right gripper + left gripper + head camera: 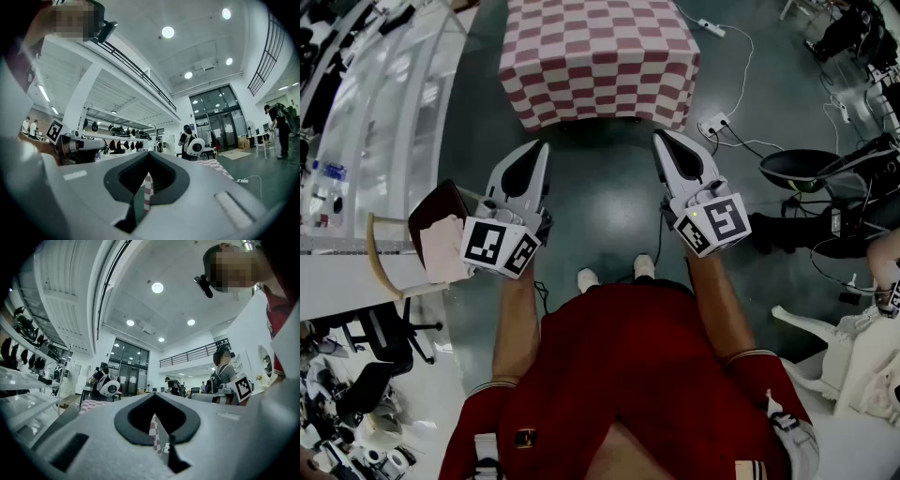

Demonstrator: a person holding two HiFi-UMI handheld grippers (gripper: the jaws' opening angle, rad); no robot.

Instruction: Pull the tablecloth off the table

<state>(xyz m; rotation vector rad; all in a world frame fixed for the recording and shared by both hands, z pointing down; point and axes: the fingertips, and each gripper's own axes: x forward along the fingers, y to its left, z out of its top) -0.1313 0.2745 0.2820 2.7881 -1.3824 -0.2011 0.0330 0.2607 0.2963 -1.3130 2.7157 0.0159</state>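
A red-and-white checked tablecloth [598, 58] covers a table at the top of the head view and hangs down its sides. Both grippers are held in front of the person, short of the table's near edge and over the dark floor. The left gripper [542, 145] is shut with nothing in it, and so is the right gripper [660, 136]. In the left gripper view the closed jaws [154, 397] fill the lower half, with the checked cloth [93, 404] seen beyond them. The right gripper view shows its shut jaws [149, 153] and the cloth [213, 164] off to the right.
A chair with a pink cloth [441, 239] stands at the left beside glass shelving [366, 112]. A power strip [713, 123] with cables lies on the floor right of the table. A black chair [802, 169] and a white chair [825, 347] are at the right. People stand far off.
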